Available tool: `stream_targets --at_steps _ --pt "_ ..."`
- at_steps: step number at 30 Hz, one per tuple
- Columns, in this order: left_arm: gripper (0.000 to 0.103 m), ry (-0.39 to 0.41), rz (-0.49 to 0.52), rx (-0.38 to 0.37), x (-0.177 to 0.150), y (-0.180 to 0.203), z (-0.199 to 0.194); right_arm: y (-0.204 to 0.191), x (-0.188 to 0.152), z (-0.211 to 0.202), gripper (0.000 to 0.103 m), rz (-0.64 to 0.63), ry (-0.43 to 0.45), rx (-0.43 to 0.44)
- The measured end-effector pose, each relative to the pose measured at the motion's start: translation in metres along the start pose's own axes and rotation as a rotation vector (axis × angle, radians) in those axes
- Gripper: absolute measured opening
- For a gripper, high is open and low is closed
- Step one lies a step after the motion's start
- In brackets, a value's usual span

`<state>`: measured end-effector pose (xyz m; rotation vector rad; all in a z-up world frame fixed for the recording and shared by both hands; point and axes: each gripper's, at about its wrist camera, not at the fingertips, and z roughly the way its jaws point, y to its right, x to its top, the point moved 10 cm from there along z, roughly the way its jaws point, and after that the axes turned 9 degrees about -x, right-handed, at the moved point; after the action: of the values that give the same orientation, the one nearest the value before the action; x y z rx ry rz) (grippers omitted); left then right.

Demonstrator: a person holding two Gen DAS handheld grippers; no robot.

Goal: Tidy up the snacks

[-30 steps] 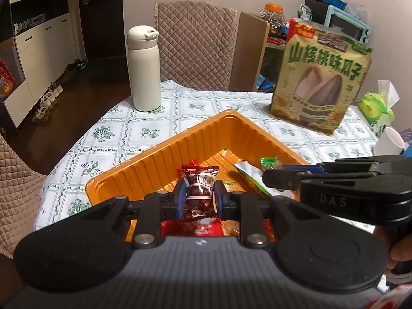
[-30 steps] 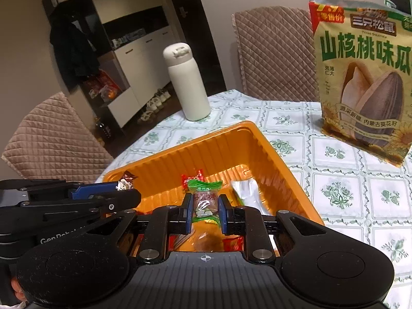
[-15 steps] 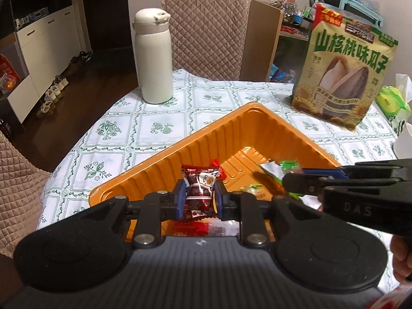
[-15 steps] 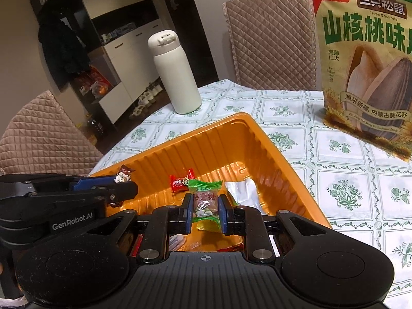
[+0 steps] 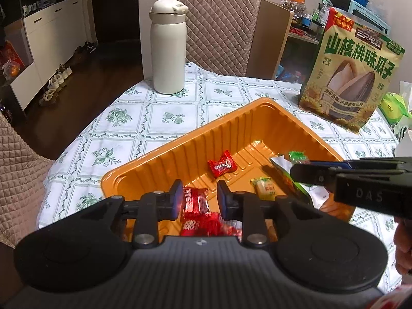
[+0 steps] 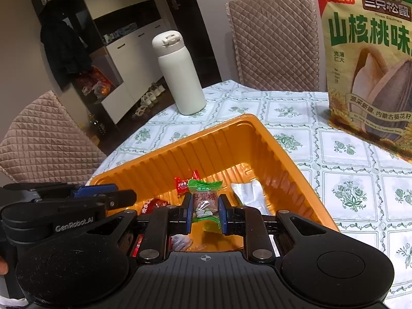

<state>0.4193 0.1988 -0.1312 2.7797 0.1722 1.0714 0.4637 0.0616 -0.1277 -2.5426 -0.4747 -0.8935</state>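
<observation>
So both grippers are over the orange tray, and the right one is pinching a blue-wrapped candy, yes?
Not quite. The right wrist view shows the right gripper pinching a green-wrapped candy, not a blue one. Both grippers are indeed over the orange tray.

Your left gripper [image 5: 199, 200] and right gripper [image 6: 205, 213] are matte black, with blue-padded jaws, silver screws, round side discs; white "GenRobot.AI" and "DAS" lettering.
</observation>
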Motion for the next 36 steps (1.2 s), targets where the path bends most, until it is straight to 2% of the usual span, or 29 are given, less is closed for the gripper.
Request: stream_targets --at_steps 13,20,21,23,25,27,29,31,36 --pt "0.036 -0.009 -0.035 -0.007 -0.006 -0.002 -0.01 -0.013 0.004 0.009 0.021 -0.01 -0.007 0.019" --pt "0.043 -0.008 -0.034 -0.004 -0.006 -0.001 -0.015 -0.025 0.018 0.004 0.023 0.035 0.052 0.088" --pt "0.044 -0.007 -0.035 -0.004 -0.007 -0.001 -0.017 -0.025 0.021 0.002 0.026 0.039 0.063 0.088" --pt "0.046 -0.004 -0.037 -0.005 -0.007 0.0 -0.021 -0.026 0.024 -0.003 0.06 0.042 0.079 0.085" --pt "0.049 -0.001 -0.04 -0.01 -0.009 0.003 -0.028 -0.023 0.025 -0.012 0.063 0.049 0.106 0.073" --pt "0.055 0.0 -0.042 -0.019 -0.013 0.008 -0.035 -0.02 0.022 -0.019 0.064 0.057 0.091 0.065" --pt "0.06 0.002 -0.043 -0.025 -0.018 0.013 -0.044 -0.013 0.016 -0.028 0.076 0.078 0.077 0.049" --pt "0.061 0.009 -0.038 -0.024 -0.022 0.019 -0.055 -0.005 0.01 -0.041 0.082 0.098 0.086 0.032" --pt "0.07 0.017 -0.031 -0.014 -0.041 0.037 -0.085 0.015 -0.01 -0.078 0.087 0.165 0.096 0.011"
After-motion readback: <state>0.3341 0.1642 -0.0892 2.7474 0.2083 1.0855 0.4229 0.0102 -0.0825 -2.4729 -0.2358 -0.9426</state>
